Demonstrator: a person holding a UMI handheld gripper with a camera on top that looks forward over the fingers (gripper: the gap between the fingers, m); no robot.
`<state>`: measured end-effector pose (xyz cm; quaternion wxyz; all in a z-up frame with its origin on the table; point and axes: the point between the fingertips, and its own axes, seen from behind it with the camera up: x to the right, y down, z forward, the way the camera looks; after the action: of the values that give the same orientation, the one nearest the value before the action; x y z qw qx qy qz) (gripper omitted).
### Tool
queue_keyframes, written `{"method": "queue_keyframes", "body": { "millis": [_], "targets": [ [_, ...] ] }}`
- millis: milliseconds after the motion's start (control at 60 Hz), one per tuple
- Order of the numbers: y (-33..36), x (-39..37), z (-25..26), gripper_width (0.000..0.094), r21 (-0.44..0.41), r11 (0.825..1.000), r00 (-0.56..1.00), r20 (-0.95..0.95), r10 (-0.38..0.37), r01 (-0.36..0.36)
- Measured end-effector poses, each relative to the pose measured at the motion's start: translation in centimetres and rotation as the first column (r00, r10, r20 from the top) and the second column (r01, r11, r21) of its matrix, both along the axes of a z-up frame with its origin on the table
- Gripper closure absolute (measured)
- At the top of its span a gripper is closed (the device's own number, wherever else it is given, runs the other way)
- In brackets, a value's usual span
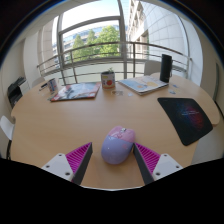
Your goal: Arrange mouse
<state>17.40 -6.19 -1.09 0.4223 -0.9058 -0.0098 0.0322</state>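
A pale lilac computer mouse (118,145) lies on the wooden table (60,125), between my two fingers near their tips. My gripper (113,158) is open: the pink pads (77,160) stand on either side of the mouse with a small gap at each side. The mouse rests on the table by itself. A dark mouse mat (187,118) lies to the right, beyond the right finger.
At the far side of the table lie a book or tablet (75,92), a small cup (108,79), a white sheet or laptop (144,84) and a dark upright box (166,68). A window with a railing is behind.
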Motion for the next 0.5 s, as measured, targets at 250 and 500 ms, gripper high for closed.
{"method": "queue_keyframes", "body": {
  "millis": [250, 500],
  "targets": [
    [4.1, -0.7, -0.4, 0.0370, 0.007, 0.999, 0.997, 0.072, 0.040, -0.041],
    [4.4, -1.0, 0.1, 0.0513, -0.023, 0.997, 0.992, 0.100, 0.075, -0.073]
  ]
}}
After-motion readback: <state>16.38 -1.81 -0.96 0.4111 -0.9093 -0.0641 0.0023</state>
